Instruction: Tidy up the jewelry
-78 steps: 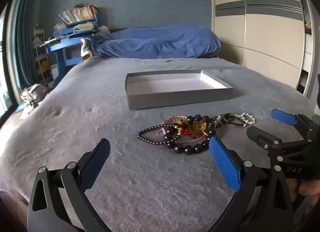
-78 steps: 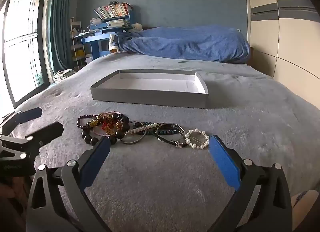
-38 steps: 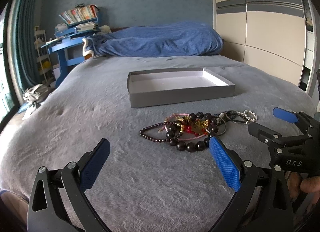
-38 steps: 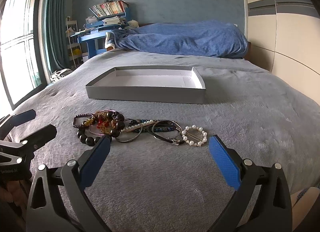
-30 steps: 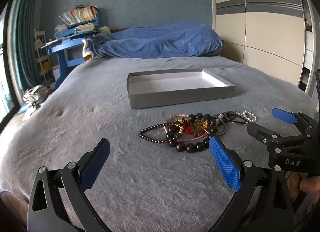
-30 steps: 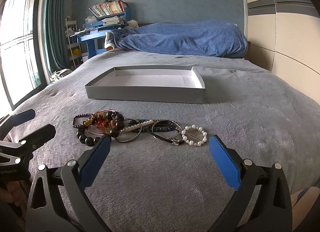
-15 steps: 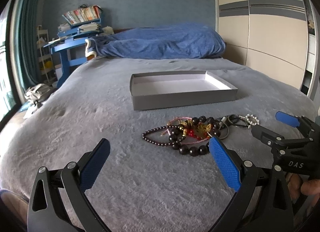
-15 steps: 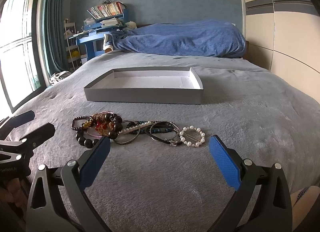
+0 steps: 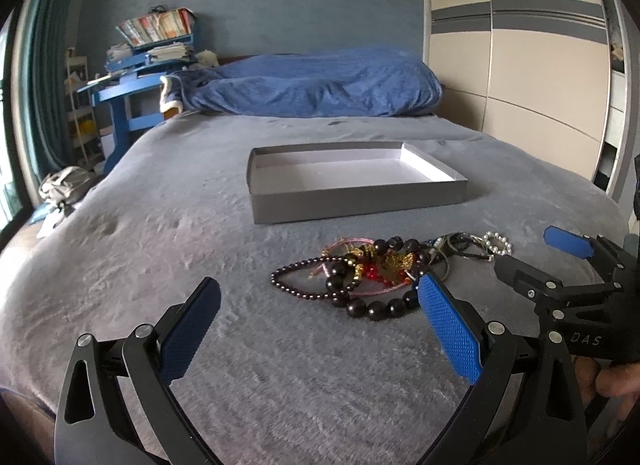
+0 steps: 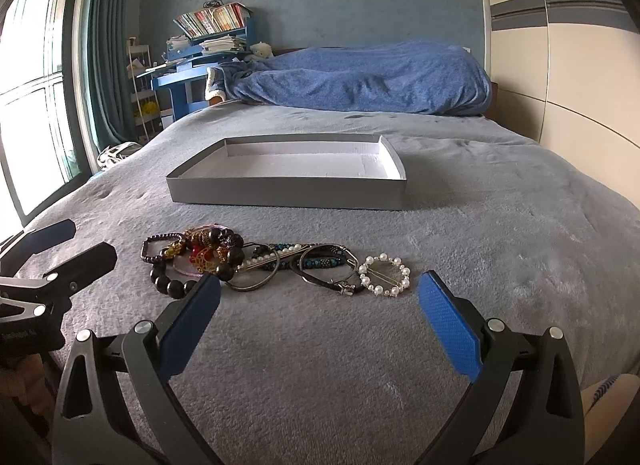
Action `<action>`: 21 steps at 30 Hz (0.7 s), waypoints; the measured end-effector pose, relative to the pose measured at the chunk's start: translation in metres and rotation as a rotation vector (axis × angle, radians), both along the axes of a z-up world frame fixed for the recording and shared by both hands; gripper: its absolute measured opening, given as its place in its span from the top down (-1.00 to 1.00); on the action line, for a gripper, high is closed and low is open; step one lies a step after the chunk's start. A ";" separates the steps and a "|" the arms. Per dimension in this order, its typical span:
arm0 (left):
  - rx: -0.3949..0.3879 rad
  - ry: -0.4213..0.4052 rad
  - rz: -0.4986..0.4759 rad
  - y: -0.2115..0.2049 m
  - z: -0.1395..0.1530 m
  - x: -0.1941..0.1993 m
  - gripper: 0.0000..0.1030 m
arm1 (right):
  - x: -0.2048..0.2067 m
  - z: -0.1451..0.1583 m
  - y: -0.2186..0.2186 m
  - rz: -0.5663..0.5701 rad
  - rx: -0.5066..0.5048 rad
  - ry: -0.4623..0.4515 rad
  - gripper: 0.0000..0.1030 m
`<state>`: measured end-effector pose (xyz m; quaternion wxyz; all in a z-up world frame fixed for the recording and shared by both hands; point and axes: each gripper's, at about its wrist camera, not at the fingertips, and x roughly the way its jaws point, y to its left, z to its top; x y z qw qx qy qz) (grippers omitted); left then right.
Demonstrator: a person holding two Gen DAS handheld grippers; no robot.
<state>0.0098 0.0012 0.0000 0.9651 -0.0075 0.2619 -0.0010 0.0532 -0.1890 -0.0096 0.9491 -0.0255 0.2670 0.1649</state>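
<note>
Hovering both grippers, left (image 9: 318, 325) and right (image 10: 318, 321), jaws spread and empty, near jewelry pile (image 10: 256, 261); gray tray (image 10: 288, 191) farther.

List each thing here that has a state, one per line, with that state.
Left gripper: open, holding nothing.
Right gripper: open, holding nothing.
Box: lidless, nothing inside, flat on the bed.
Bead bracelets: tangled in a heap.
Pearl ring: lying flat, at the heap's right end.
</note>
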 end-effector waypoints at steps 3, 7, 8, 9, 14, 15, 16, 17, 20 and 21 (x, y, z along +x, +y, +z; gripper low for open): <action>0.010 -0.002 -0.020 -0.003 0.001 0.001 -0.91 | 0.003 0.000 -0.001 -0.005 0.001 0.009 -0.90; 0.012 0.017 -0.052 -0.006 0.001 0.007 -0.86 | 0.007 0.002 -0.003 -0.018 0.019 0.021 -0.90; 0.009 0.023 -0.056 -0.006 0.000 0.009 -0.86 | 0.008 0.002 -0.004 -0.022 0.025 0.023 -0.90; 0.006 0.030 -0.060 -0.006 0.000 0.011 -0.86 | 0.010 0.001 -0.006 -0.027 0.030 0.026 -0.90; 0.009 0.057 -0.071 -0.008 -0.004 0.016 -0.55 | 0.012 0.000 -0.008 -0.039 0.039 0.035 -0.90; 0.005 0.067 -0.074 -0.007 -0.005 0.018 -0.50 | 0.013 0.000 -0.009 -0.039 0.040 0.035 -0.90; 0.000 0.079 -0.076 -0.006 -0.007 0.020 -0.41 | 0.014 0.000 -0.009 -0.043 0.041 0.036 -0.90; -0.004 0.085 -0.076 -0.006 -0.008 0.022 -0.34 | 0.015 0.000 -0.010 -0.051 0.045 0.037 -0.90; -0.010 0.101 -0.074 -0.003 -0.010 0.028 -0.31 | 0.018 -0.001 -0.016 -0.071 0.064 0.048 -0.89; -0.008 0.105 -0.074 -0.003 -0.011 0.030 -0.31 | 0.018 -0.001 -0.017 -0.074 0.067 0.051 -0.89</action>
